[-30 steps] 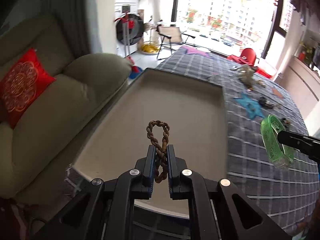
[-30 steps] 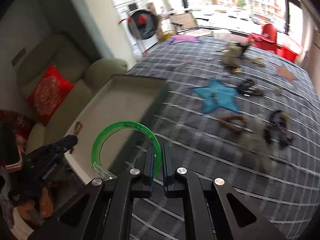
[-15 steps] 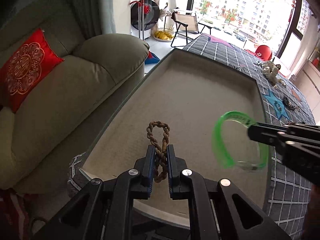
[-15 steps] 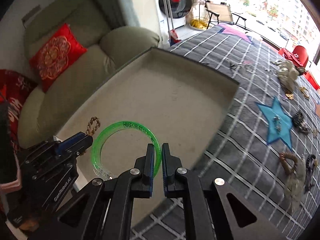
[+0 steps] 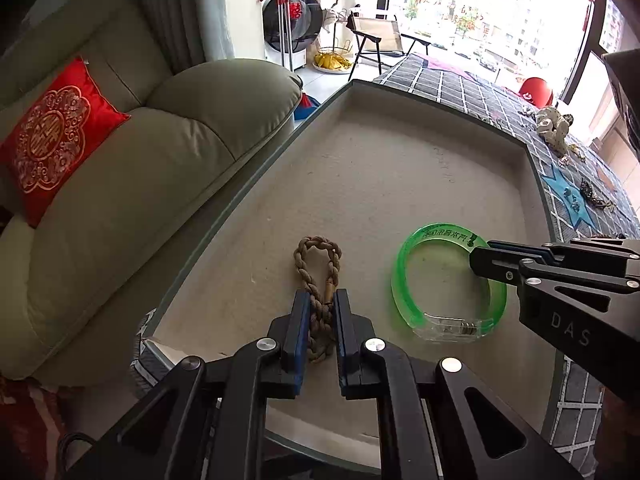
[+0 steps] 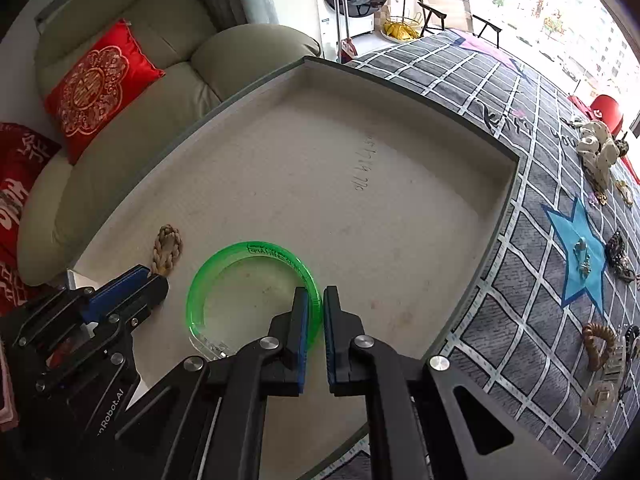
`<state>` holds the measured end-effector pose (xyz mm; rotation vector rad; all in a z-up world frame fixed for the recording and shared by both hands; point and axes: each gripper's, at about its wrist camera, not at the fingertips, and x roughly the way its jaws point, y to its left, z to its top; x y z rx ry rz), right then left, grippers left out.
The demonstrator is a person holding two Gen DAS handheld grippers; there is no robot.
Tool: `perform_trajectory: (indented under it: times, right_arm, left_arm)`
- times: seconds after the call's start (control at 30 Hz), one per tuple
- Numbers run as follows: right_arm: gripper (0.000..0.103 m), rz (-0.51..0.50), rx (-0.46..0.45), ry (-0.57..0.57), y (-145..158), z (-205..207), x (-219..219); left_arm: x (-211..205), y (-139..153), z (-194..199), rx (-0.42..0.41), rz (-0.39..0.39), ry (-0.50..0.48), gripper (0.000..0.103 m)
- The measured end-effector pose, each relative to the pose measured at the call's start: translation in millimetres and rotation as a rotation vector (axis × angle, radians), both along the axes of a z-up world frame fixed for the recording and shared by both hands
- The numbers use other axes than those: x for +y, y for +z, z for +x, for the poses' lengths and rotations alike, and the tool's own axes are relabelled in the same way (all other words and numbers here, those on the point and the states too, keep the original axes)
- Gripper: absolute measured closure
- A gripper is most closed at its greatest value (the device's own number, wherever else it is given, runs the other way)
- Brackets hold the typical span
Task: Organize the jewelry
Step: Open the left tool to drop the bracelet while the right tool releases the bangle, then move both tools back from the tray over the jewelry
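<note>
While both bracelets sit low over the tray point(image 5: 256, 184), the step in hand looks like the set-down & release. Left gripper point(image 5: 320, 316) has its fingers nearly closed, pinching the braided bracelet point(image 5: 318, 264) near its knotted end; the loop sticks out fwd over the tray floor, near the front-left corner. Whether it's already touching the felt I can't tell. Right gripper point(image 6: 312, 308) is also almost closed, clamped on the rim of the green bangle point(image 6: 224, 276), which hangs tilted just above, or maybe resting on, the floor, w/ its clear clasp section nearest the tray's front edge. The two pieces lie side by side but apart.

To do it well, my read: lower each until it's flat on the floor before opening, so nothing drops or rolls. The bangle is rigid & round, so let go only once it's lying flat, else it may wheel toward the braid. Open the fingers wide, then back straight out along their axis; the braid is soft & could snag on a pad. Keep the gap btw the two pieces. More jewelry point(image 6: 616, 252) waits on the checked cloth point(image 6: 520, 280) to the right, so the task seems early on.
</note>
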<state>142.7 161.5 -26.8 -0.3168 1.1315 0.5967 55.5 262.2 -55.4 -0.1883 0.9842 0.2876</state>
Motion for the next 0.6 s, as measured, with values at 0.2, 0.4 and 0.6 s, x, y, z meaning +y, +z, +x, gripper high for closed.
perform_trajectory:
  times: [0.2,0.4,0.6]
  right_arm:
    - [0.090,0.043,0.008,-0.040,11.6,3.7,-14.5]
    - [0.057,0.102,-0.030,-0.076,33.3,-1.5,-33.4]
    - [0.056,0.162,-0.034,-0.121,47.1,-7.3,-55.8]
  left_arm:
    - [-0.1,1.1,1.3,0.004,0.015,0.006,0.089]
    - [3.3,6.1,-1.7,-0.021,0.028,0.045,0.000]
    - [-1.6,15.8,-3.5,-0.050,0.052,0.015,0.000]
